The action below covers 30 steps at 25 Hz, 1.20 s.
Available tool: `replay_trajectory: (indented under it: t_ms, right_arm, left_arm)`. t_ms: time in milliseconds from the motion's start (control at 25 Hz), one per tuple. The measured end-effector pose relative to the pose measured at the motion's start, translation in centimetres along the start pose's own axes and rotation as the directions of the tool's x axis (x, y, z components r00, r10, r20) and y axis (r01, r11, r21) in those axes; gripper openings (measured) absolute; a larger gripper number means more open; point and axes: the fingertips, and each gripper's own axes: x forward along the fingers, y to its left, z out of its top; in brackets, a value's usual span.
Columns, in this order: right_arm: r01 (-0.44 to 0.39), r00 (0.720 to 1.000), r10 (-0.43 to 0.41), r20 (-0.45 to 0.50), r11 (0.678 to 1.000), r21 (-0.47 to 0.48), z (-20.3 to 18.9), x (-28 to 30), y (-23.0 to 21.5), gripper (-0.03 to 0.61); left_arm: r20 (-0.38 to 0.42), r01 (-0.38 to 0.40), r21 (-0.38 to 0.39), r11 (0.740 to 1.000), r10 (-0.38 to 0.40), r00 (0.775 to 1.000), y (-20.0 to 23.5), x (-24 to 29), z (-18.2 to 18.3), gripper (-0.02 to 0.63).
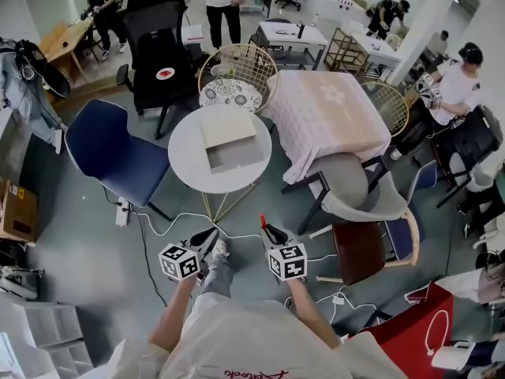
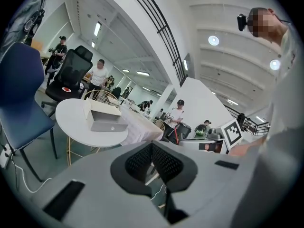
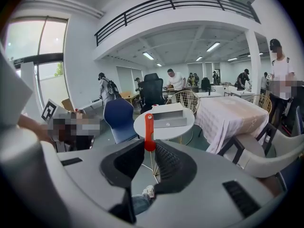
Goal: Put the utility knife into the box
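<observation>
Held well short of the round white table [image 1: 183,163], on the person's side of it: a red utility knife [image 3: 149,129], pinched at its lower end between the jaws of the right gripper [image 3: 145,152]. Clamped there with most of the red body standing free beyond the fingertips. Not yet carried to the open grey box [image 1: 229,144], set near the middle of that table.

Ran lengthwise in line with the jaws, free end aimed away from the person and toward the table. Looked upright in the right gripper view, with a small pale spot near the top end. Could not tell which end carried the blade, nor whether any blade was out.

Judged light and stiff, with a smooth plastic body. Likely slippery against the pads and apt to swing about so short a hold near one end. Better taken nearer the middle of the body, across the flat sides and clear of the blade end. Failing that, best moved slowly toward the table. Judged easy to lay flat, long axis along the longer side of the box.

Left gripper [image 1: 207,240]: jaws pressed together on nothing, held low on the same side of the table, just beside the right one.
</observation>
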Motion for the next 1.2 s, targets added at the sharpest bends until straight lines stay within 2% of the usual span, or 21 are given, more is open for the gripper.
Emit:
replay_trajectory:
  t_ms: [480,720,960,1200]
  right_arm:
    - [0.028,0.999,-0.027,-0.019,1.000,0.015,8.2,9.1,-3.4,0.080]
    - [0.017,1.000,-0.017,-0.018,1.000,0.011,12.2,13.7,-3.7,0.080]
    - [0.016,1.000,-0.016,-0.011,1.000,0.008,14.5,16.9,-3.8,0.080]
    - [0.016,1.000,-0.015,-0.023,1.000,0.013,14.7,18.3,-4.0,0.080]
  left_arm:
    - [-0.015,0.035,-0.015,0.999,-0.035,0.999,7.9,6.6,8.5,0.011]
    - [-0.015,0.035,-0.012,0.999,-0.036,0.999,11.5,8.5,12.4,0.011]
    - [-0.019,0.042,-0.006,0.999,-0.042,0.999,14.6,9.6,14.6,0.011]
    - [-0.037,0.046,-0.006,0.999,-0.047,0.998,15.7,10.3,14.8,0.011]
